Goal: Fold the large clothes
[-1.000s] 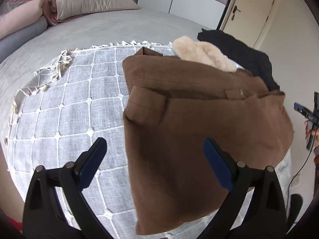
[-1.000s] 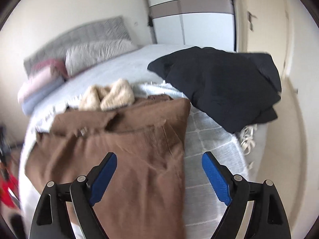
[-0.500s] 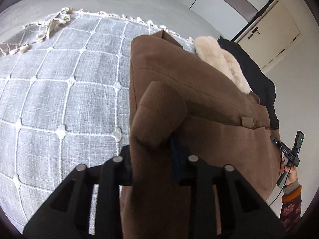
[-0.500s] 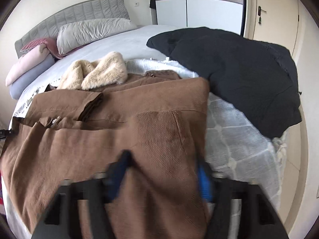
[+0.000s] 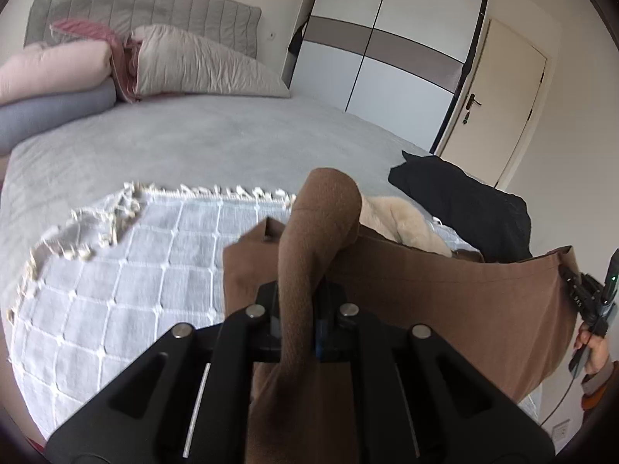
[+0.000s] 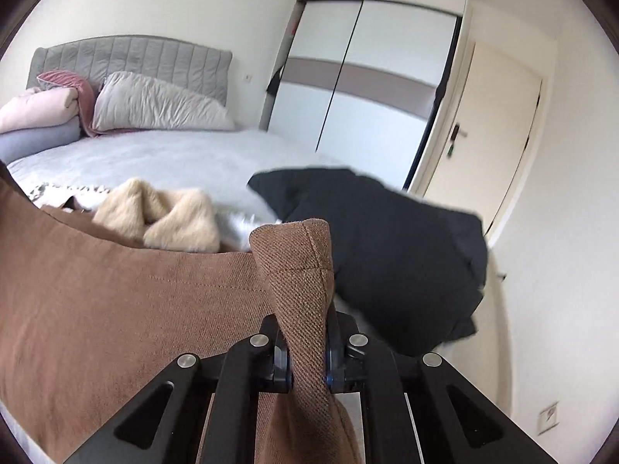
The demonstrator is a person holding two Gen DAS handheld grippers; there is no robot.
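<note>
A large brown coat with a cream fur collar lies on the bed, its near edge lifted off the cover. My left gripper is shut on one corner of that edge, and the brown cloth stands up in a fold between the pads. My right gripper is shut on the other corner of the brown coat, whose hemmed tip pokes up above the jaws. The fur collar shows behind the raised edge. The cloth hangs stretched between the two grippers.
A grey checked throw with fringe covers the near bed. A black garment lies at the bed's right edge. Pillows and a headboard sit at the back. A wardrobe and door stand beyond. A person's hand holds the other gripper at right.
Both grippers went from open above the coat to shut on its near corners, then rose, lifting the brown edge off the bed. Both views tilted up toward the headboard and wardrobe.
</note>
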